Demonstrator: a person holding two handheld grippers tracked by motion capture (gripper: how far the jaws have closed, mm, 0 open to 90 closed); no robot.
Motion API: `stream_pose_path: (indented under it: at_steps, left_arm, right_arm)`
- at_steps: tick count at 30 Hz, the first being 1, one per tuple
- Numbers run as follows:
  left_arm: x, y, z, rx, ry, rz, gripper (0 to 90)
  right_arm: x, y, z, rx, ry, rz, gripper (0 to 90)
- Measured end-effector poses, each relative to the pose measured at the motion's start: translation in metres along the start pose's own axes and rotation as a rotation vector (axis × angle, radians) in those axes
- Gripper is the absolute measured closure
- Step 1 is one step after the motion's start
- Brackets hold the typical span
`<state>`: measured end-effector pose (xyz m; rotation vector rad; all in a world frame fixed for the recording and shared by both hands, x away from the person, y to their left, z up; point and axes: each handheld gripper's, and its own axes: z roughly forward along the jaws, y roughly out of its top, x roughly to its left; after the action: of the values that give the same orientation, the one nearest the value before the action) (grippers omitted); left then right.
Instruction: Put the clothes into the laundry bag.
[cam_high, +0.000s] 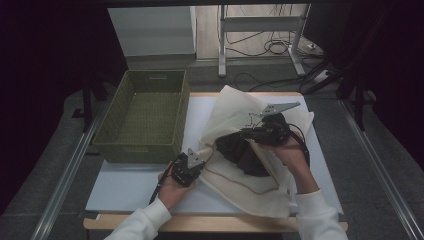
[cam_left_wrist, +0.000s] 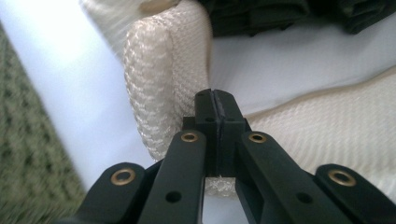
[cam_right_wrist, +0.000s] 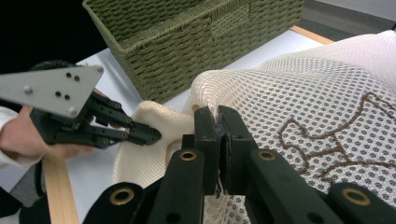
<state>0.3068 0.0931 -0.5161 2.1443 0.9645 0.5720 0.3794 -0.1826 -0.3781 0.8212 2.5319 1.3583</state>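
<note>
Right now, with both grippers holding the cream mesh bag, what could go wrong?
1. The left gripper pinches only a thin edge of the mesh bag near its handle strap; a hard pull may slip it out.
2. The right gripper grips open mesh, which could snag or tear.
3. The dark clothes lie loose at the bag's mouth and might spill onto the table instead of reaching the green basket.

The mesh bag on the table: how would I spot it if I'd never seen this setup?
Find the white table with a green woven basket at its left. Right of the basket lies the mesh bag: cream, soft and crumpled, with dark clothing showing at its mouth, unlike the stiff, empty basket.
</note>
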Motion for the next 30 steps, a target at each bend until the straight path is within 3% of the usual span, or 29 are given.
stream_pose_path:
  at_steps: [4,10,21,30]
  left_arm:
    - [0.006,-0.008,-0.004,0.014,0.008,-0.005,90.0]
    - [0.019,-0.019,-0.01,0.021,-0.005,-0.062,90.0]
    - [0.022,-0.028,-0.014,0.025,-0.013,-0.079,90.0]
    - [0.025,-0.031,-0.023,-0.008,-0.057,-0.122,90.0]
  right_arm:
    - [0.005,-0.002,-0.005,0.009,-0.01,-0.014,86.8]
    - [0.011,-0.012,-0.009,0.046,-0.003,-0.029,86.8]
    - [0.014,-0.028,0.007,0.12,-0.007,-0.032,86.7]
    - [0.012,-0.04,0.012,0.147,-0.013,-0.017,86.7]
